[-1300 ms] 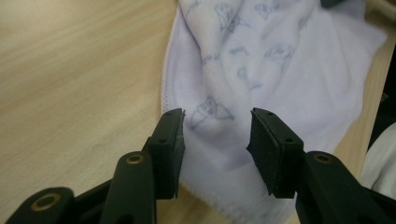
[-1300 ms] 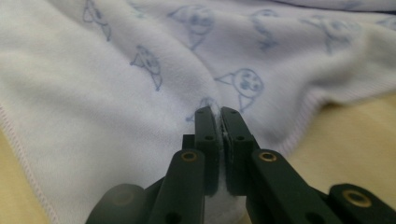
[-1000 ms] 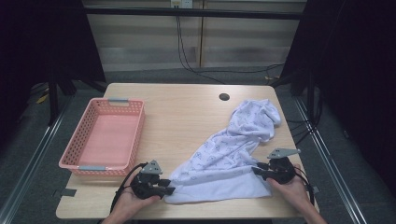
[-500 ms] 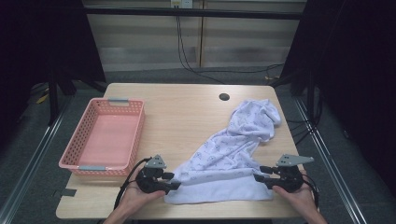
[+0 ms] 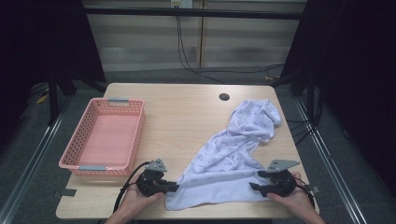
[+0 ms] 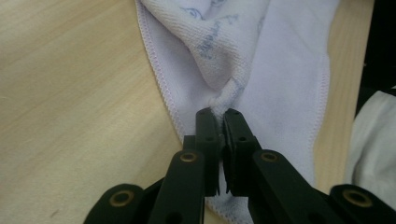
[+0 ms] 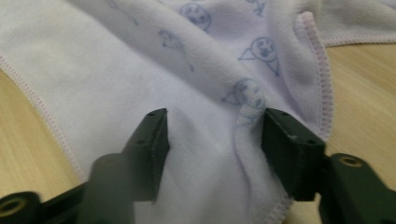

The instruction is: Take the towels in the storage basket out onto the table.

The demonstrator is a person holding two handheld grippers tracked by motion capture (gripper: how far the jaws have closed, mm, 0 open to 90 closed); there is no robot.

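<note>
Towel (image 5: pixel 233 154) sprawls diagonally from the desk's (image 5: pixel 187 112) far right corner to its near edge. I see my left hand-held gripper (image 5: pixel 175 186) pinching a fold at the near-left corner; the right hand-held gripper (image 5: pixel 252 186), jaws just widening, straddles a cloth ridge, unclamped.

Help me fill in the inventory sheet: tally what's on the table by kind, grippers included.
White printed towel: 1
Pink plastic basket: 1
Hand-held grippers: 2, the left gripper and the right gripper
Total: 4
</note>
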